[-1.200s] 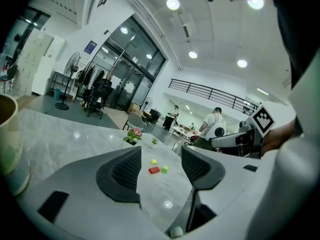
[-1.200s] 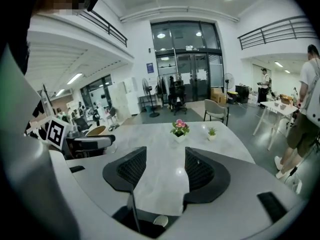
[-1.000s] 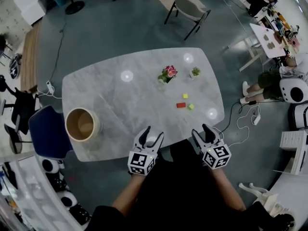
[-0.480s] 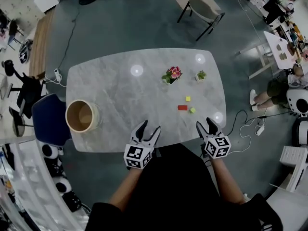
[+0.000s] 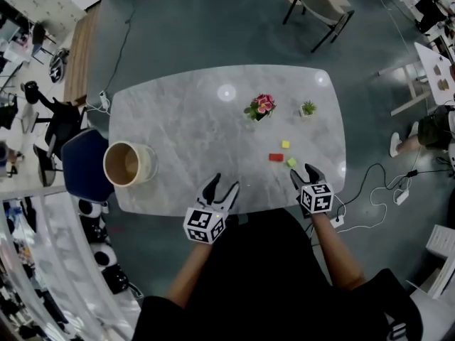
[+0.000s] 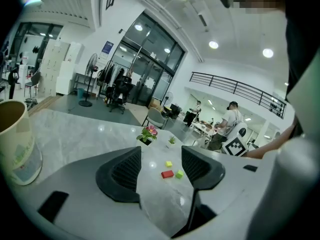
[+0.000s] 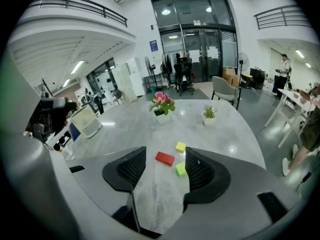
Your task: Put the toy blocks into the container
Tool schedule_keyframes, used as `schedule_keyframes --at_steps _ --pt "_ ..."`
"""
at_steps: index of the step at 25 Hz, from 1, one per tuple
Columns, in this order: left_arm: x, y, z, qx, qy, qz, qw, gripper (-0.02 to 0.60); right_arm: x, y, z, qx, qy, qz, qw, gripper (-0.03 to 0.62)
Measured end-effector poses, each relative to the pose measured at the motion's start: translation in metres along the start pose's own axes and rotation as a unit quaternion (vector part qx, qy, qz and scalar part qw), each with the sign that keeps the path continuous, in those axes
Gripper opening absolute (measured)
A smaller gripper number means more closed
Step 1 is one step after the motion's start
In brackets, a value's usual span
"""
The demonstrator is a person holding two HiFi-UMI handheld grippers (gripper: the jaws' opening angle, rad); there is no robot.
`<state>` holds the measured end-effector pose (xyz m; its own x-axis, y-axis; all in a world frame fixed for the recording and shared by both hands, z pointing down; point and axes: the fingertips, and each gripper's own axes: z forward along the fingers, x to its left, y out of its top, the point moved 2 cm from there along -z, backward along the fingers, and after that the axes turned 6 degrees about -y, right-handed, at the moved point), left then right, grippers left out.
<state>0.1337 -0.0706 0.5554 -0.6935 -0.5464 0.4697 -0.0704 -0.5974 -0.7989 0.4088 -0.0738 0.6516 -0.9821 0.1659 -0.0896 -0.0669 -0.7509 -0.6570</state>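
While both grippers hover over the near edge of the marble surface (image 5: 192,126), neither one holds anything. The left gripper (image 5: 225,183) sits near the middle of that edge, and its fingers (image 6: 122,171) are spread wide with only bare surface showing between them. The right gripper (image 5: 303,172) is further right, and its fingers (image 7: 205,174) are also wide apart and empty.

The three toy blocks lie loose on the right part of the surface, just beyond the right gripper. The green block (image 5: 291,162) is nearest, close ahead of its fingertips. The red block (image 5: 276,158) lies just left of it, and the yellow block (image 5: 285,145) is a little farther away. None of them touches another.

The container (image 5: 147,168), a round tan tub that stands upright and open, rests at the left edge of the surface, well apart from the blocks. A pink flower pot (image 5: 260,107) and a small green plant (image 5: 308,109) stand on the far side. A blue chair (image 5: 84,165) sits just left of the container.
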Motion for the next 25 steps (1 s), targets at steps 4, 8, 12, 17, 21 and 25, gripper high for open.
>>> schedule_keyframes --at_steps 4,8,12,17,21,25 --pt "-0.004 -0.002 -0.001 0.003 0.023 -0.005 0.9997 0.23 -0.014 -0.028 0.029 0.048 0.001 -0.019 0.999 0.213" --pt "-0.008 -0.005 0.0 0.0 0.052 -0.012 0.9986 0.23 -0.021 -0.043 0.056 0.073 0.016 -0.043 0.996 0.213" --pt "-0.012 -0.008 0.005 0.0 0.07 -0.013 0.9975 0.23 -0.021 -0.057 0.085 0.095 0.041 -0.076 0.992 0.213" --pt "-0.022 -0.009 0.009 -0.005 0.087 -0.024 0.9959 0.23 -0.025 -0.07 0.108 0.116 0.062 -0.115 0.985 0.213" --pt "-0.029 -0.013 0.009 -0.01 0.105 -0.033 0.9939 0.23 -0.036 -0.078 0.118 0.128 0.067 -0.137 0.98 0.212" --pt "-0.026 -0.015 -0.002 -0.019 0.117 -0.042 0.9921 0.23 -0.031 -0.074 0.129 0.132 0.075 -0.156 0.976 0.172"
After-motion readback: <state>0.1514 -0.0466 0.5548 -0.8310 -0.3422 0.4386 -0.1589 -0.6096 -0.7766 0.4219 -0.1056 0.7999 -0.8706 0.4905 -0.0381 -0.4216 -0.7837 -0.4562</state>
